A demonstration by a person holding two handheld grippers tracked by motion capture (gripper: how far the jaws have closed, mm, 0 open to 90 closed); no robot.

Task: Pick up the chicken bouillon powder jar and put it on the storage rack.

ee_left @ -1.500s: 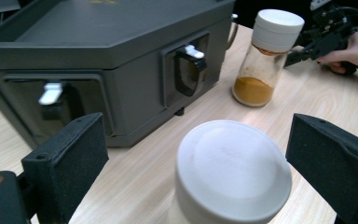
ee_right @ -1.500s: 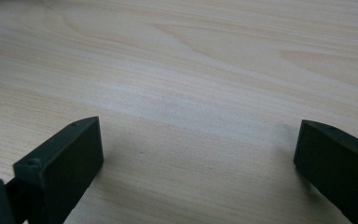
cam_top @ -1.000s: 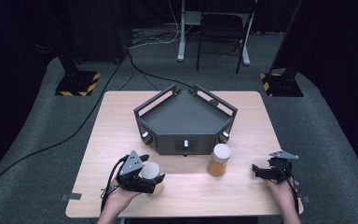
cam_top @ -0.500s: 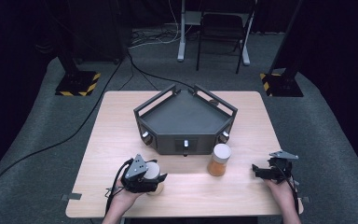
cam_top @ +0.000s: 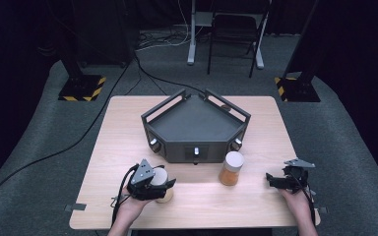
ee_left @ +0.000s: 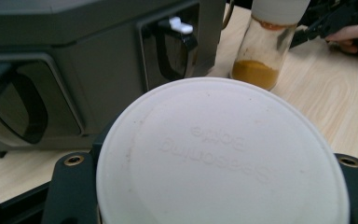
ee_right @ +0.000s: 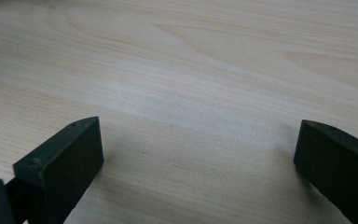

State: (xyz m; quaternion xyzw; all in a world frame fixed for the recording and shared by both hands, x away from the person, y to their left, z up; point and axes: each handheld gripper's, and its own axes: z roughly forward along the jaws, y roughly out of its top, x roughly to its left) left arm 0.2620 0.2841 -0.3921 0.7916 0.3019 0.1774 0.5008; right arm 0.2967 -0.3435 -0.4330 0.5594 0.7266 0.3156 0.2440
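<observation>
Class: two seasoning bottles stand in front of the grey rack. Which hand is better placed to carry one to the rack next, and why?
Left. The left tool is already shut on the white-capped bottle; the right tool stands open over bare table.

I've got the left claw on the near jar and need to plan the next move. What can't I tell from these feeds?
- Contents of the white-lidded jar in the left claw: in the left gripper view its lid covers the body; in the high view the claw does.
- The embossed lid text: blurred, unreadable.
- Far wall of the dark grey angular tray: too small in the high view.
- Lid of the orange-powder jar: cut off by the top edge.
</observation>
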